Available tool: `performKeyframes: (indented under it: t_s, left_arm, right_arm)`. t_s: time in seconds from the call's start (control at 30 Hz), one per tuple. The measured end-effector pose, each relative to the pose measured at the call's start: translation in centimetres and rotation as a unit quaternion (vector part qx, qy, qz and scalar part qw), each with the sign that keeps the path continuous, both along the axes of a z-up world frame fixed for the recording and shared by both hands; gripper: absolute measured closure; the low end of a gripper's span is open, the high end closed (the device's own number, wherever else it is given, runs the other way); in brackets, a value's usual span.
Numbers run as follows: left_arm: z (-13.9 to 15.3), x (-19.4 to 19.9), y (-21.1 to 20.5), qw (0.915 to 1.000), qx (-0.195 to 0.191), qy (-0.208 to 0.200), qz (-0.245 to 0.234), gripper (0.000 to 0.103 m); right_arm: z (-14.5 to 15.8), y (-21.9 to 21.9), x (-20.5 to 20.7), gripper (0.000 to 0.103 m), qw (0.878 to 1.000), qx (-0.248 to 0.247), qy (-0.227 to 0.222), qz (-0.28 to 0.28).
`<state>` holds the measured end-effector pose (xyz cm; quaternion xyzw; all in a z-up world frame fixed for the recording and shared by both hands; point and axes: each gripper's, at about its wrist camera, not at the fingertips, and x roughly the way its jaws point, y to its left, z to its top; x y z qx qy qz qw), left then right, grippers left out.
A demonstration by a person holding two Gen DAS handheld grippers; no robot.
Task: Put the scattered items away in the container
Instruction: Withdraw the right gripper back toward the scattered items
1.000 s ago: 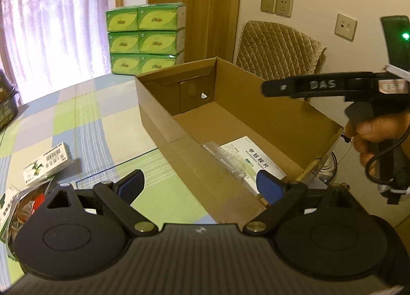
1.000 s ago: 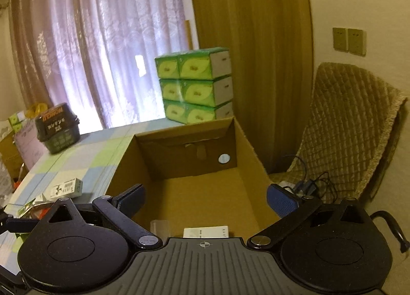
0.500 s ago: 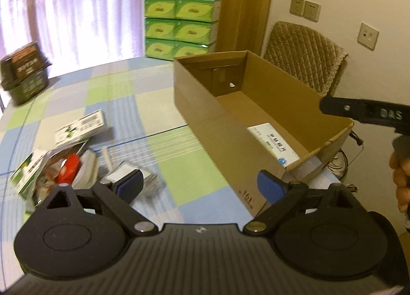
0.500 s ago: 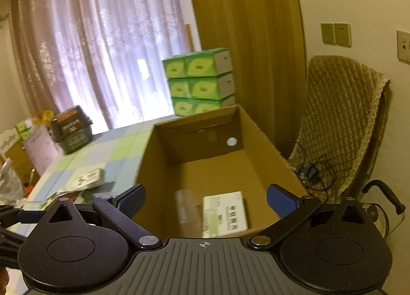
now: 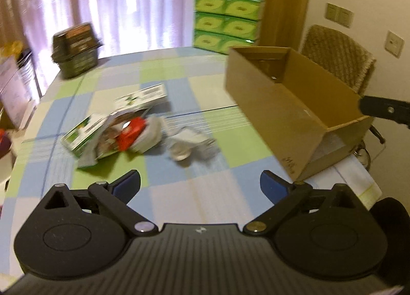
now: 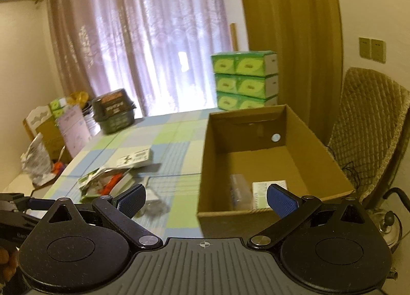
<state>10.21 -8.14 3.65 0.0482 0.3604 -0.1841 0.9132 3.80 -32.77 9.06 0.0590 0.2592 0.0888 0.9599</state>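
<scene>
1. Aim of the left gripper (image 5: 200,183) has swung off the cardboard box (image 5: 289,105). A second ago the box filled its view; now the box sits ahead and to its right, and the loose pile lies straight ahead of its fingers.
2. Both grippers are spread wide and carry nothing. The right gripper (image 6: 206,196) has drawn back from over the box, which stands just ahead and slightly right of it.
3. Already inside the box: a white carton (image 6: 267,193) and a clear wrapped item (image 6: 238,191), near the wall closest to the right gripper.
4. Waiting on the checked tablecloth (image 5: 179,69): a green-and-white box (image 5: 139,96), a heap of packets with a red one (image 5: 132,132), and a crumpled clear wrapper (image 5: 191,142), blurred.
5. My reading: one drop is finished and the left gripper is heading for the next pick, likely the wrapper nearest its fingers.
</scene>
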Motion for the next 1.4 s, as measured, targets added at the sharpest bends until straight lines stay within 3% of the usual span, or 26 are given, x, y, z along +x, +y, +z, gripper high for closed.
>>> performKeyframes:
  t_s: [0.4,1.13,1.4]
  left_arm:
    - [-0.7,-0.9,5.3,0.9981,-0.009,0.02,0.058,0.004]
    - [-2.0,-0.9,7.5,0.9961,-0.02,0.035,0.079,0.004]
    - [-2.7,0.1,9.4,0.9948,-0.01,0.039,0.093,0.004]
  right_arm:
    - [0.0,3.6,-0.1,0.0,0.999,-0.018,-0.001,0.045]
    - [-1.1,8.2,1.0,0.0,0.993,-0.049,0.013,0.109]
    - [-2.7,10.8,3.2,0.0,0.987,-0.064,0.027,0.145]
